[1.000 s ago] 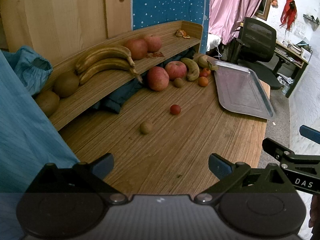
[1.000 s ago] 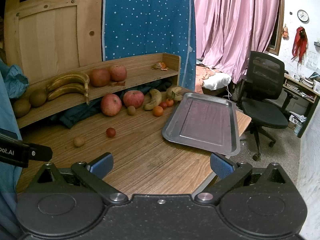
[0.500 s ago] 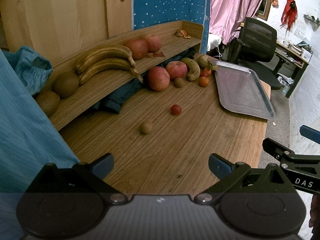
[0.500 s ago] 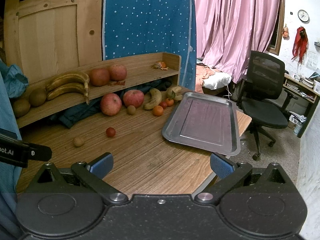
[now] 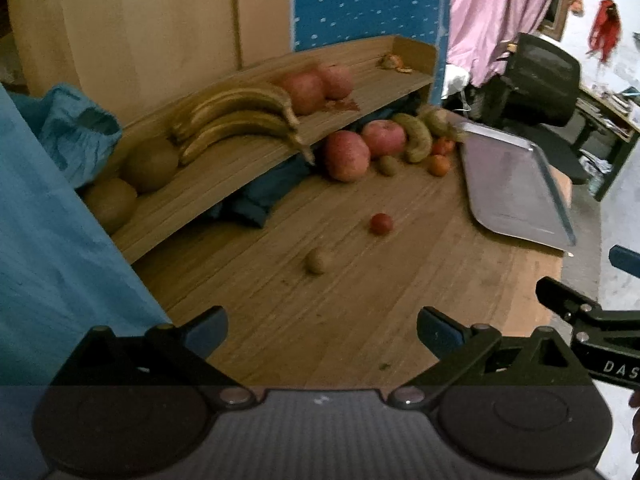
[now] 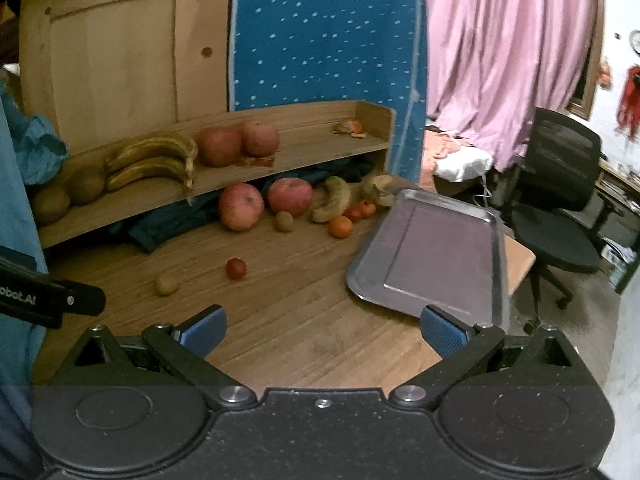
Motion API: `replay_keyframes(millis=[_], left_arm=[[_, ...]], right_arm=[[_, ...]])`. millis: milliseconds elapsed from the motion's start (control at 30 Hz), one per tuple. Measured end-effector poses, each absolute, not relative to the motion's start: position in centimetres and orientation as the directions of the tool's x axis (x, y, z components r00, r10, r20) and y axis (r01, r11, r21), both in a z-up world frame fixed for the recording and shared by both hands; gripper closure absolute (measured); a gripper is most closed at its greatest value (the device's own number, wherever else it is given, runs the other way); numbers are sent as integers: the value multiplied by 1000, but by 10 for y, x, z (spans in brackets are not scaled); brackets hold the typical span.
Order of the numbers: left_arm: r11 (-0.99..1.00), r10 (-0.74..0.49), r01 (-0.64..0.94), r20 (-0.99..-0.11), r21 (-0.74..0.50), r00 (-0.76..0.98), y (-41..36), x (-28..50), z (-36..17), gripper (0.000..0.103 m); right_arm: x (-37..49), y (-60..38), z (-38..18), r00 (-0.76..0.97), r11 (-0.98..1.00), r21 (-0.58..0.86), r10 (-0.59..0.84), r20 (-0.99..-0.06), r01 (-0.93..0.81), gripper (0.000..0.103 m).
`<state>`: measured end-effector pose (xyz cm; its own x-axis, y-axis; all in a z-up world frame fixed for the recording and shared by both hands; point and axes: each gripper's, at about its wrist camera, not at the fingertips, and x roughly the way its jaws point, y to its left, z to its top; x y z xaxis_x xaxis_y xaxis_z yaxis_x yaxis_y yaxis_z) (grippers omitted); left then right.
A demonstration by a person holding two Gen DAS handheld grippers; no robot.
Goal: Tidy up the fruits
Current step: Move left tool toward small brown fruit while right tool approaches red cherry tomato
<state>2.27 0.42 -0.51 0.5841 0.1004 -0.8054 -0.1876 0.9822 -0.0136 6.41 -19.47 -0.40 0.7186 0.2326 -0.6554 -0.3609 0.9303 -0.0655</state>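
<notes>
Hovering over wooden table (image 6: 304,344), left gripper (image 5: 322,330) jaws spread wide, nothing between blue pads; right gripper (image 6: 323,330) same, wide apart, empty

Sitting on right part of table, metal tray (image 6: 436,256) bare, far corner poking past table edge

Lying loose mid-table, small red tomato (image 6: 235,268) and small brownish round fruit (image 6: 166,285), near each other, apart from both grippers

Clustered under shelf (image 6: 280,160) front edge: two red apples (image 6: 241,206), small kiwi (image 6: 283,221), green-yellow banana (image 6: 333,200), orange (image 6: 340,227), couple more small red fruits just beside tray's far left corner

Resting on shelf: bunch of brown bananas (image 5: 240,116), two more apples (image 5: 304,92) to its right, two brown round fruits (image 5: 150,164) at left end, orange peel scraps (image 5: 394,64) at right end

Showing blue cloth (image 5: 76,128) at left, black office chair (image 6: 560,184) beyond table
</notes>
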Motion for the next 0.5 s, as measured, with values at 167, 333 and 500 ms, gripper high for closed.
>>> replay_keyframes(millis=[167,333,500], left_arm=[[960,151,-278,-820,-10,552,13,41,-13,0],[920,235,-391,-837,27,494,19,69,-26,0],[869,304,-491,-854,66,423,23,93,-37,0]], right_arm=[[107,-185,-18,661,874,-71,307,-684,-480,1],[150,-172,-42,548,763,-48,417,-726,-645,1],[187,-154,-63,428,654,-1,494,-757,-757,1]])
